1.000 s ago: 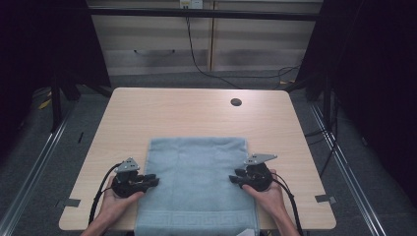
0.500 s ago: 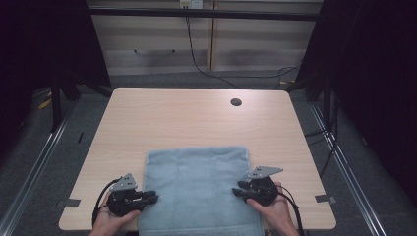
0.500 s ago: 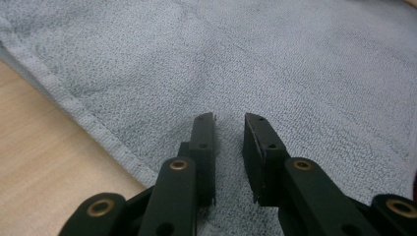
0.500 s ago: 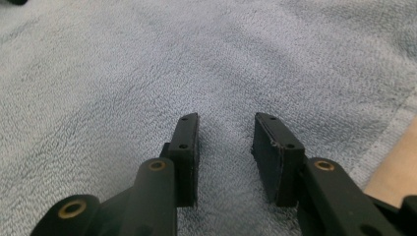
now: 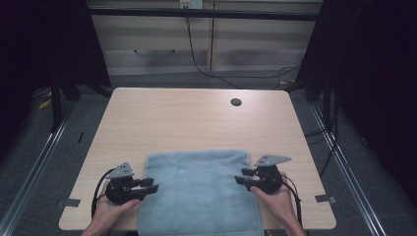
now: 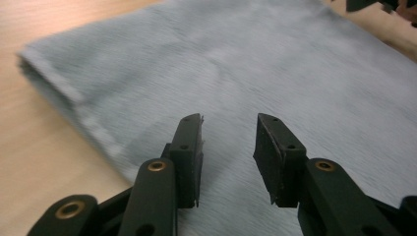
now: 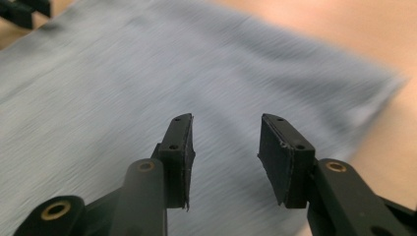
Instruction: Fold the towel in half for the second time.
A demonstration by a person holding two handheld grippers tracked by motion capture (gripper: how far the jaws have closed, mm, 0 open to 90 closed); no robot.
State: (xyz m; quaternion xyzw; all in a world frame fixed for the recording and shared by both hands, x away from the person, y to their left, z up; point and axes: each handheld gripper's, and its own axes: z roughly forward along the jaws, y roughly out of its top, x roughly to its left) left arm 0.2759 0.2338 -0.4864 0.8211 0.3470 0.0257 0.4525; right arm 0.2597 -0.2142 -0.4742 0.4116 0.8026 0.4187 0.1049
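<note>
A light blue towel [image 5: 199, 189] lies folded at the front middle of the wooden table [image 5: 196, 123], its near end hanging over the front edge. My left gripper [image 5: 151, 186] sits at the towel's left edge, open, jaws pointing right over the cloth. My right gripper [image 5: 241, 177] sits at the towel's right edge, open, jaws pointing left. The left gripper view has the towel [image 6: 236, 69] spread past the left gripper [image 6: 228, 123], with nothing between the jaws. In the right gripper view, the towel [image 7: 147, 88] lies under the right gripper [image 7: 226, 123], also holding nothing.
A round cable hole [image 5: 236, 102] marks the table's far right part. Bare wood stretches behind the towel and on both sides. Dark floor and metal rails [image 5: 344, 167] flank the table; a cabinet [image 5: 206, 44] stands behind it.
The towel has slid toward the front edge with both grippers, now lying lower on the table. Both hands have drawn back toward the person.
</note>
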